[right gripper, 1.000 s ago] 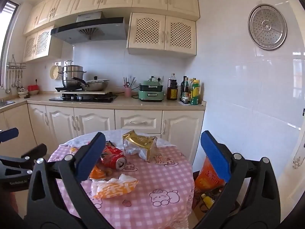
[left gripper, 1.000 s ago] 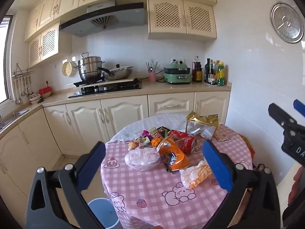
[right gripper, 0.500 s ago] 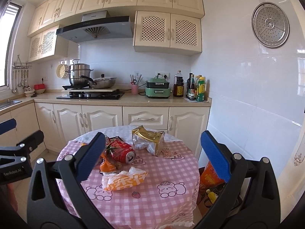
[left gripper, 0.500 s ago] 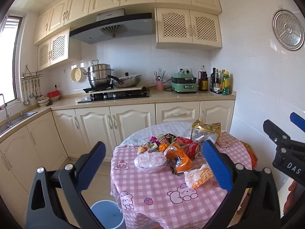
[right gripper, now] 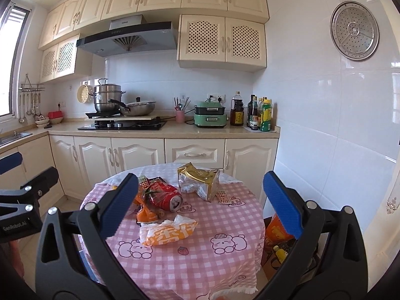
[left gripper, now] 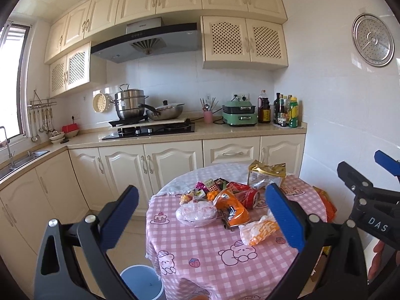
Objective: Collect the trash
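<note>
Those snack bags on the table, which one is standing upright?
The gold bag at the table's far side stands upright. The orange bag and the white-and-orange wrapper nearer the camera lie flat.

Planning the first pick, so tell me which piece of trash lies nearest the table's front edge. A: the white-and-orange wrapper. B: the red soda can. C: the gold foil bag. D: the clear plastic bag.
A: the white-and-orange wrapper lies closest to the front edge of the table, ahead of the red soda can and the gold foil bag.
</note>
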